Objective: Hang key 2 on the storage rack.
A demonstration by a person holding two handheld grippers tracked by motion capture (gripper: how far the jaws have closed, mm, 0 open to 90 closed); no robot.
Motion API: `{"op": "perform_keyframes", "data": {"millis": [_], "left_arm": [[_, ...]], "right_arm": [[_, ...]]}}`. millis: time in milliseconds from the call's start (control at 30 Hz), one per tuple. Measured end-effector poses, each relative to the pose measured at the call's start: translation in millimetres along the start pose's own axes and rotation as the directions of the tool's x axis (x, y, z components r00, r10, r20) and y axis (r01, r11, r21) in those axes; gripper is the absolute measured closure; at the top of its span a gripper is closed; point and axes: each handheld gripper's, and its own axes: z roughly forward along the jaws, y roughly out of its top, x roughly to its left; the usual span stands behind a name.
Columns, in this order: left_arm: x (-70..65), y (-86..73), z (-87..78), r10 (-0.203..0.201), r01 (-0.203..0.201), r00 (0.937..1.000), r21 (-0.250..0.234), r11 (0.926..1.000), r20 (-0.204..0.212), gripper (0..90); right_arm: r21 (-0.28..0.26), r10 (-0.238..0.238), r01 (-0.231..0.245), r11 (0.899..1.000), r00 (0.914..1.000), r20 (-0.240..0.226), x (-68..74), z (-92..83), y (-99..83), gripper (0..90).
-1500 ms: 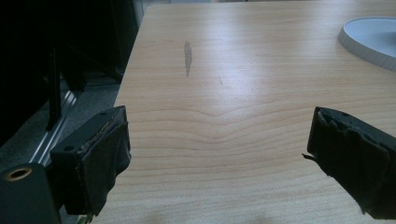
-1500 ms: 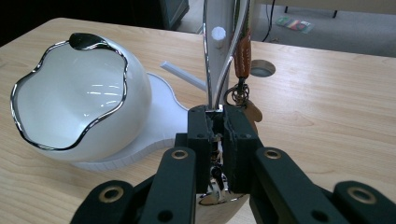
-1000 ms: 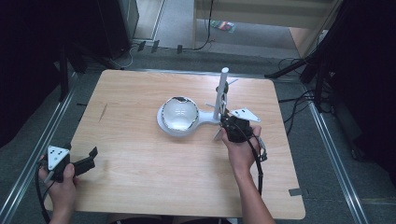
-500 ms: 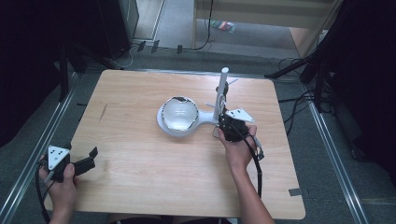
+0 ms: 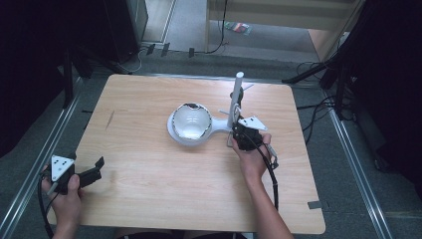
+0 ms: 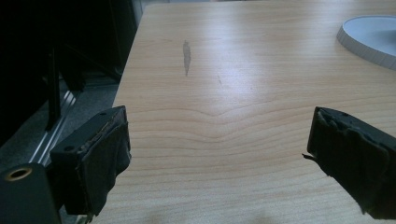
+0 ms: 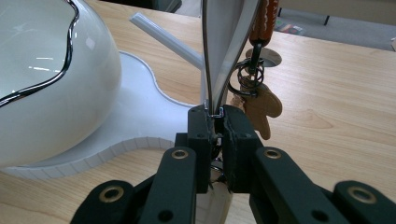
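A white bowl (image 5: 190, 119) with a chrome rim sits on a flat white stand (image 5: 173, 136) mid-table, and a white post (image 5: 235, 99) rises at the stand's right end. My right gripper (image 5: 238, 137) is at the foot of that post. In the right gripper view my right gripper (image 7: 216, 123) is shut on a thin metal keyring clip (image 7: 214, 112). Beside it hangs a brown wooden figure charm (image 7: 261, 105) on rings. The bowl (image 7: 42, 79) bulks at the left. My left gripper (image 5: 99, 167) rests at the table's near-left corner. Seen from its own camera, the left gripper (image 6: 219, 158) is open over bare wood.
The wooden table (image 5: 149, 189) stands between metal floor rails. Cables lie on the floor beyond the far edge and to the right. A dark streak (image 6: 186, 55) marks the wood ahead of the left gripper. The stand's rim (image 6: 369, 44) shows at the upper right of the left gripper view.
My right hand has sunk a little and eased left toward the foot of the post, jaws still shut. The left hand has not moved.
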Motion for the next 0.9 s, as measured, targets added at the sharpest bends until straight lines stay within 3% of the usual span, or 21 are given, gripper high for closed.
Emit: {"op": "perform_keyframes", "data": {"millis": [367, 467, 567, 667, 700, 833, 900], "left_arm": [[-0.2, -0.1, 0.0, -0.001, 0.001, 1.0000, -0.002, 1.0000, -0.001, 6.1], [-0.1, -0.1, 0.0, -0.001, 0.001, 1.0000, -0.002, 1.0000, -0.001, 6.1], [0.0, 0.0, 0.0, 0.000, 0.000, 1.0000, 0.000, 1.0000, 0.000, 6.1], [0.3, 0.1, 0.2, -0.001, 0.001, 1.0000, 0.001, 1.0000, 0.003, 6.1], [0.3, 0.1, 0.3, -0.001, 0.001, 1.0000, 0.002, 1.0000, 0.003, 6.2], [0.3, 0.4, 0.7, 0.001, -0.002, 1.0000, 0.009, 1.0000, 0.005, 6.1], [0.1, 0.6, 1.1, 0.003, -0.003, 1.0000, 0.014, 0.9999, 0.009, 6.1]], "right_arm": [[-0.026, -0.035, 0.035, 0.999, 0.9992, -0.019, -3.6, 7.7, -4.7, 80.7], [-0.029, -0.019, 0.018, 0.999, 0.9992, -0.035, -5.1, 8.5, -5.6, 71.8], [-0.027, -0.016, 0.015, 1.000, 0.9991, -0.040, -5.4, 8.3, -6.1, 68.7], [-0.025, -0.012, 0.011, 1.000, 0.9990, -0.043, -4.8, 6.7, -7.0, 56.3], [-0.025, -0.018, 0.017, 1.000, 0.9989, -0.042, -4.8, 6.5, -7.3, 50.7], [-0.025, -0.063, 0.062, 0.998, 0.9978, -0.019, -5.1, 3.6, -9.3, 42.2], [-0.042, -0.127, 0.129, 0.991, 0.9914, 0.032, -5.2, 0.8, -12.2, 35.5]]}}
